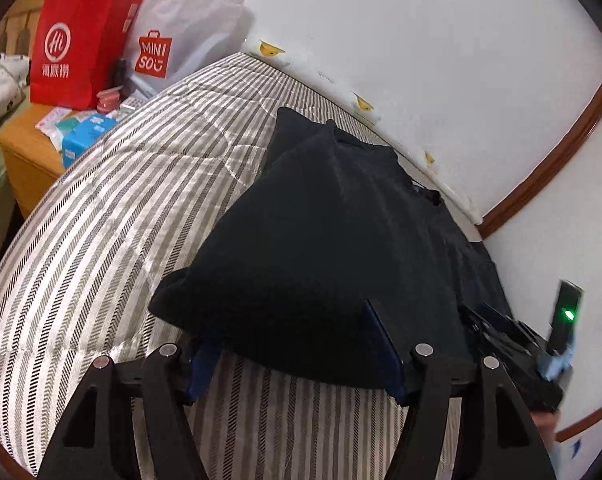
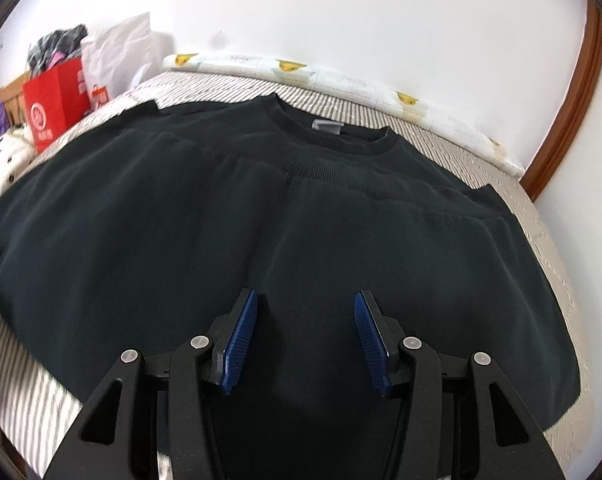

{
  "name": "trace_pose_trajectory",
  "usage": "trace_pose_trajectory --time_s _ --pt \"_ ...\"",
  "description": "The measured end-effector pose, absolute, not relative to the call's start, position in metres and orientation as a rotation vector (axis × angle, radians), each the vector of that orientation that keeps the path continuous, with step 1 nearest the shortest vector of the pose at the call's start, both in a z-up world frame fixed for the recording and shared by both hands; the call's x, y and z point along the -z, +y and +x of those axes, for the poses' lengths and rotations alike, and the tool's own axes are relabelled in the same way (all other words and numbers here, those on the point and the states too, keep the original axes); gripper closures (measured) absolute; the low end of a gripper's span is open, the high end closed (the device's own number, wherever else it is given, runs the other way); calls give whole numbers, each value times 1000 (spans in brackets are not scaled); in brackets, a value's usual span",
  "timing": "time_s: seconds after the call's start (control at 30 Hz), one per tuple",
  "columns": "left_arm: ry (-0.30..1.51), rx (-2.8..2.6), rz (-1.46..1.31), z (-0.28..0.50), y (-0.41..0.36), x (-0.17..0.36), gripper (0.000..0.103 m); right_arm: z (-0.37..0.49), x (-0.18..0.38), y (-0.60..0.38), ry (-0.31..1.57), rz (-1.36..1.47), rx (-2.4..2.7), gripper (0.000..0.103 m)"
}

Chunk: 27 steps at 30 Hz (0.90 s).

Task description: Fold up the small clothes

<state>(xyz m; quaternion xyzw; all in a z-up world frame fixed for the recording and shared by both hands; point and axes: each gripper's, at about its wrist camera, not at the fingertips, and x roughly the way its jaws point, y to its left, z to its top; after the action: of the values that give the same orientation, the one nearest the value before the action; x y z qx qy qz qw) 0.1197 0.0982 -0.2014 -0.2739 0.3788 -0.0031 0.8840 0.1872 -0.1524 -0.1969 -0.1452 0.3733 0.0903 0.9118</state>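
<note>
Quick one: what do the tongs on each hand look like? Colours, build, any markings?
Both pairs match. The left tongs and right tongs have matte black angular linkage arms with triangular cut-outs and silver round pivot pins. The fingers carry blue pads, visibly ribbed in the right wrist view. No cables or lettering visible.

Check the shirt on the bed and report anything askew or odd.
The black shirt lies folded up on the striped bed cover, its hem brought toward the collar. The left side bulges up instead of lying flat, so the fold looks uneven. Nothing appears damaged or spilled.
</note>
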Motion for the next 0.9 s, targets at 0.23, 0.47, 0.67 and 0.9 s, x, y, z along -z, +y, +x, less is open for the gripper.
trace_pose_trajectory --time_s 0.23,0.47,0.67,0.9 --pt "799 -64 -581 128 98 199 55 148 199 -166 764 -281 -216 53" --pt "809 -106 -554 131 96 184 87 123 201 -181 763 -260 -266 53" --pt "755 -98 -473 133 74 146 89 118 183 -212 711 -232 -202 53" --pt "700 24 -390 154 24 98 90 123 160 -269 667 -137 -102 53"
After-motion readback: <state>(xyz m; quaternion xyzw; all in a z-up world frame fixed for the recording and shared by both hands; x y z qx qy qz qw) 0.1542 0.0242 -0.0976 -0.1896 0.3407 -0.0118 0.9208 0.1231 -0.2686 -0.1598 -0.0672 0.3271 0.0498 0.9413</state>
